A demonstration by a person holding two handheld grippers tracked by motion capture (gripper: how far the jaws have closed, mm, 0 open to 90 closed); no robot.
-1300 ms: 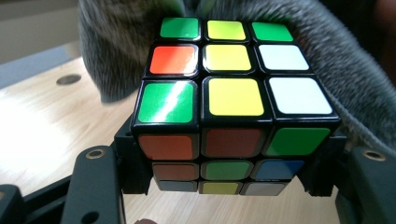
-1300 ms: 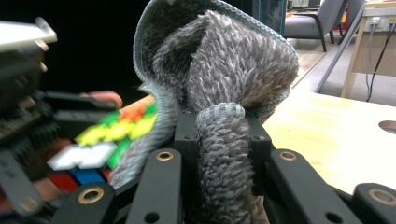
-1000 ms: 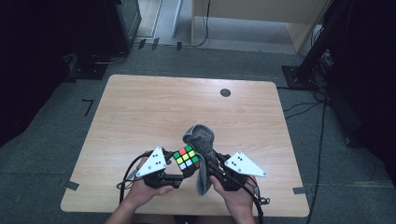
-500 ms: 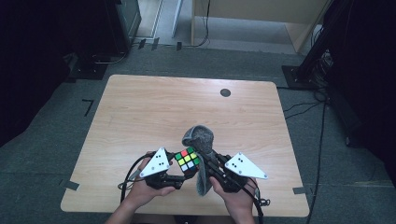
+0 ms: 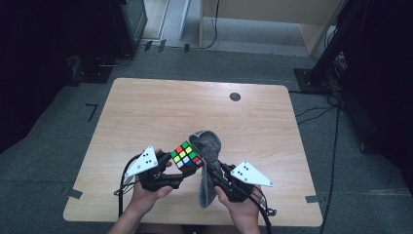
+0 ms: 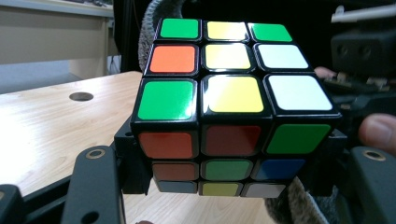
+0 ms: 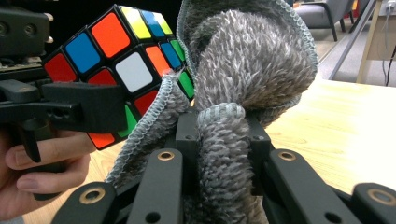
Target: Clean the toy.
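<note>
A scrambled Rubik's cube [image 5: 187, 155] hangs above the near part of the wooden table [image 5: 146, 107], and my left gripper [image 5: 178, 170] is shut on it. In the left gripper view the cube [image 6: 224, 107] sits between the two jaws of that gripper [image 6: 229, 172], green, yellow and white stickers on top. My right gripper [image 5: 214, 171] is shut on a grey fluffy cloth [image 5: 207, 146], which bulges over the jaws and hangs below them. In the right gripper view the cloth [image 7: 252, 60] is bunched in the gripper [image 7: 222, 135] and lies against the cube [image 7: 126, 51].
A dark round hole [image 5: 235, 96] sits in the tabletop at the far right. Cables trail from both grippers toward the near edge. Dark equipment and stands surround the table on the grey floor.
The left gripper with the cube has shifted slightly left and away from me. The right gripper and the cloth have stayed put.
</note>
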